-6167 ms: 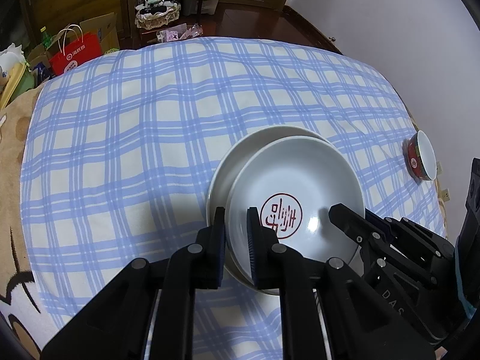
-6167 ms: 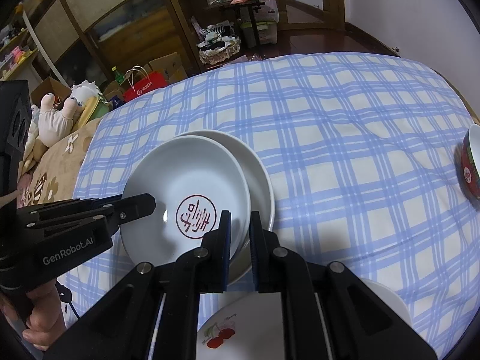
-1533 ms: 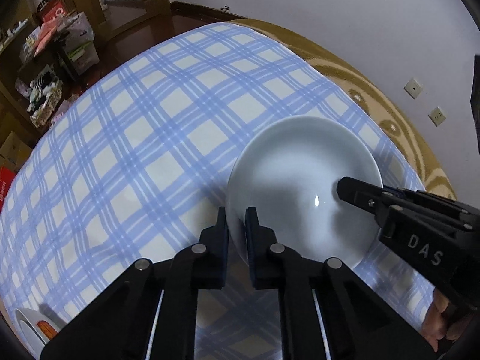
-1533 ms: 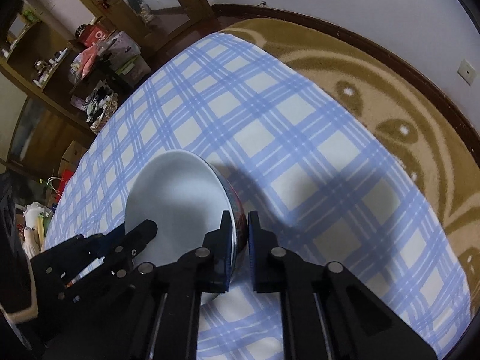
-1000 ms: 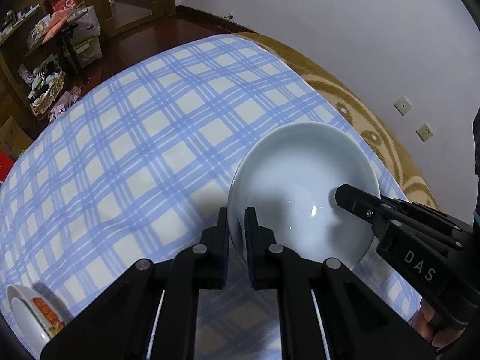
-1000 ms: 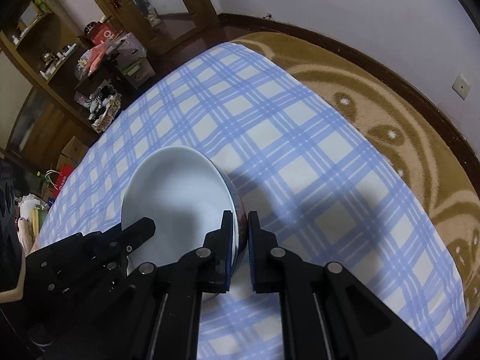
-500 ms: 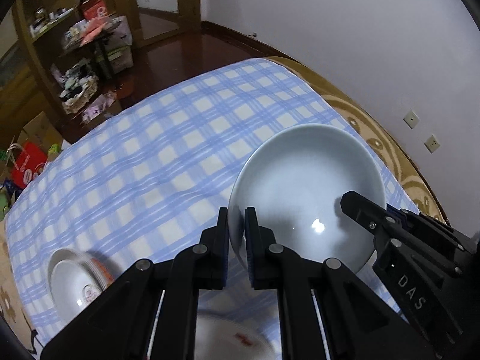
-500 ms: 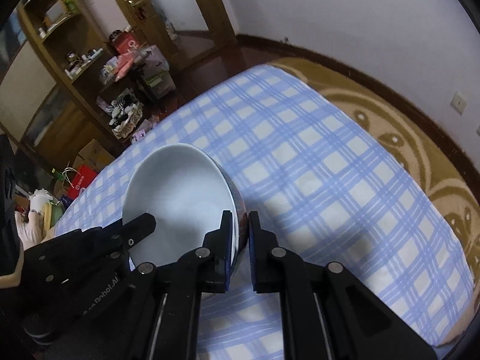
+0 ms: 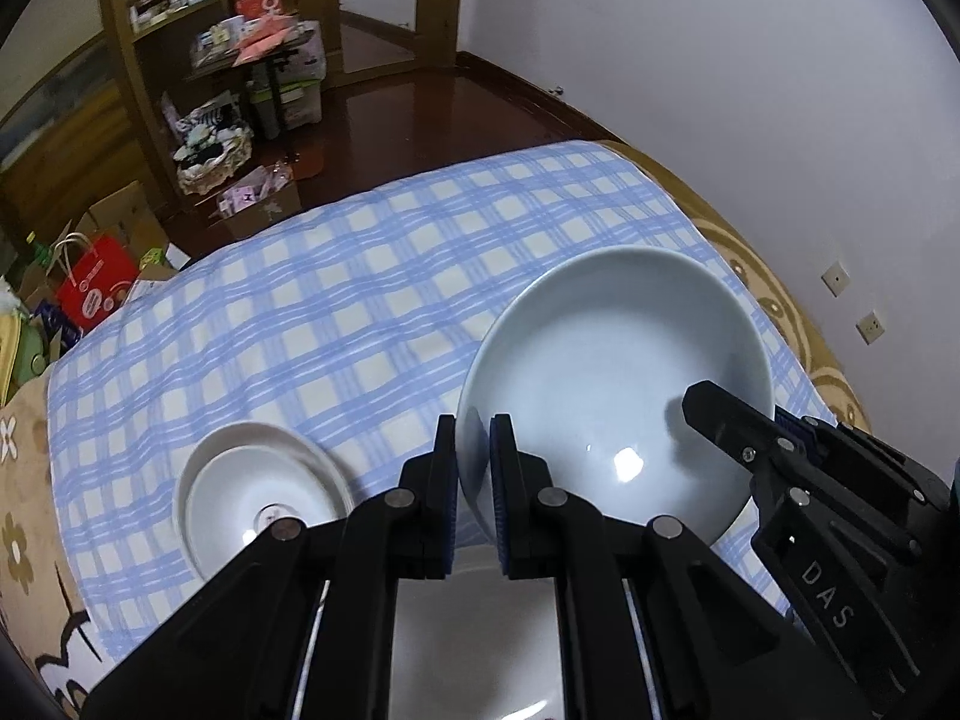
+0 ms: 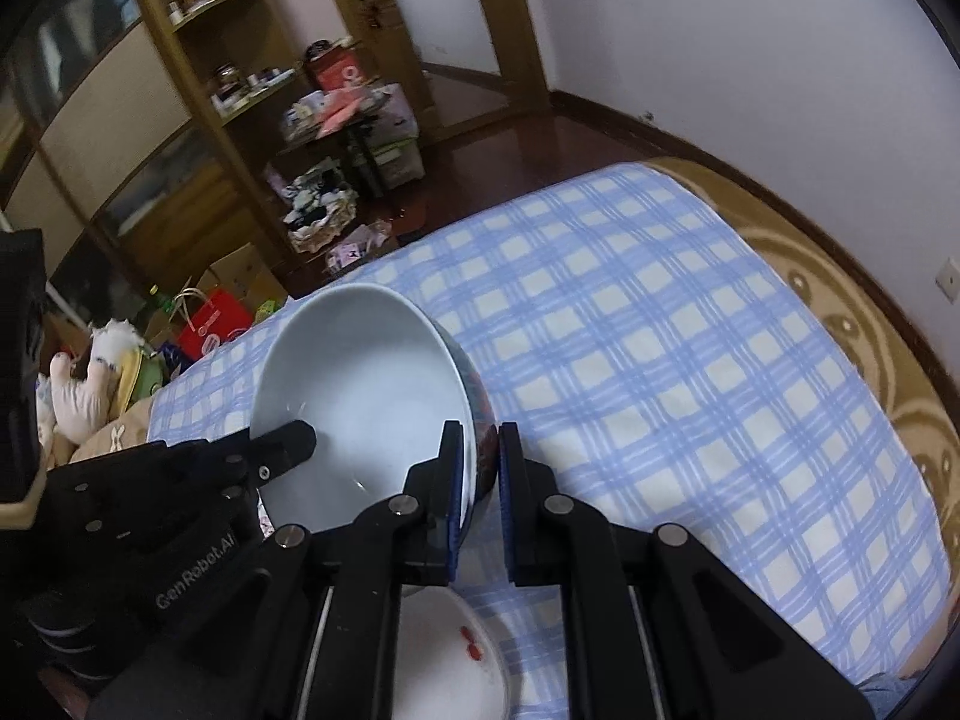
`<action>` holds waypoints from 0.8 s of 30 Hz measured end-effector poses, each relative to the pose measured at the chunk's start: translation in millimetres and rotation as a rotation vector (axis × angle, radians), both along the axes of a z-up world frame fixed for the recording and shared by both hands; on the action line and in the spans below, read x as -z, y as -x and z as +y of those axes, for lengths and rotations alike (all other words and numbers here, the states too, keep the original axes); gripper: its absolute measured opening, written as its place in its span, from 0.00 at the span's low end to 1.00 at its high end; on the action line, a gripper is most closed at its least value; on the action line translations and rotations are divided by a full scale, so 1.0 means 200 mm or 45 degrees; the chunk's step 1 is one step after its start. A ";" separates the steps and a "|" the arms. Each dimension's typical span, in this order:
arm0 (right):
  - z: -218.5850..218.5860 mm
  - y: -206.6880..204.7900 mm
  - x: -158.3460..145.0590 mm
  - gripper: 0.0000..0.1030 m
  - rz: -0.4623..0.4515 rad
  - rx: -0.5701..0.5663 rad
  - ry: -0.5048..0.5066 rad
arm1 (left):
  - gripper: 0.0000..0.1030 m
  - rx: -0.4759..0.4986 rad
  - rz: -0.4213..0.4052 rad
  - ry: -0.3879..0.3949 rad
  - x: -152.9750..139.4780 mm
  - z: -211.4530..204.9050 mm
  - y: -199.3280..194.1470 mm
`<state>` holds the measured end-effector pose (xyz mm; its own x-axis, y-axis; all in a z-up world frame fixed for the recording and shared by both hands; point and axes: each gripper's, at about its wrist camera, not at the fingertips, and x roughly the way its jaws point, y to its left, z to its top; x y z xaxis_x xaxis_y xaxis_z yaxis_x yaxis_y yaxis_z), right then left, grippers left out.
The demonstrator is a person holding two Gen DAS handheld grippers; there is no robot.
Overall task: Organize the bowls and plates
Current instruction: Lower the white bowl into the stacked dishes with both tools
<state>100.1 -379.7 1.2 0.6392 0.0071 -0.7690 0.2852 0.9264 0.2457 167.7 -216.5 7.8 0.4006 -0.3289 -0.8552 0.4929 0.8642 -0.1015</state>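
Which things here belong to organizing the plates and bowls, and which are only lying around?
Belongs to the job:
- bowl, gripped by left gripper and right gripper
- stacked plates
- plate with red marks

Just lying about:
- red bag
- shelf
- plush toy
- boxes

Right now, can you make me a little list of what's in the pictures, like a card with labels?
held thing: bowl, white inside, red pattern outside
left gripper: shut on the bowl's rim
right gripper: shut on the opposite rim
bowl's place: in the air above the cloth, tilted
cloth: blue and white checks
stacked plates: on the cloth, blurred
cherry plate: below the right gripper, red marks on it
still to do: bowl not yet set down
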 end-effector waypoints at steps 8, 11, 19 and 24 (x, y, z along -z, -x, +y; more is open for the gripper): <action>0.19 -0.03 -0.03 0.11 -0.027 -0.057 -0.027 | 0.10 -0.059 -0.018 0.005 -0.06 0.22 0.00; 0.25 -0.04 -0.02 0.11 -0.031 -0.079 -0.056 | 0.10 -0.099 -0.032 0.008 -0.07 0.29 -0.01; 0.42 -0.09 -0.03 0.11 -0.037 -0.148 -0.053 | 0.09 -0.144 -0.043 -0.016 -0.07 0.48 -0.03; 0.52 -0.12 0.00 0.12 -0.027 -0.198 -0.047 | 0.09 -0.196 -0.011 -0.032 0.00 0.56 -0.06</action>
<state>123.8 -274.8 0.7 0.6443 0.1351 -0.7528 0.1338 0.9492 0.2849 179.8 -103.6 8.7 0.4521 -0.2416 -0.8586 0.3552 0.9318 -0.0752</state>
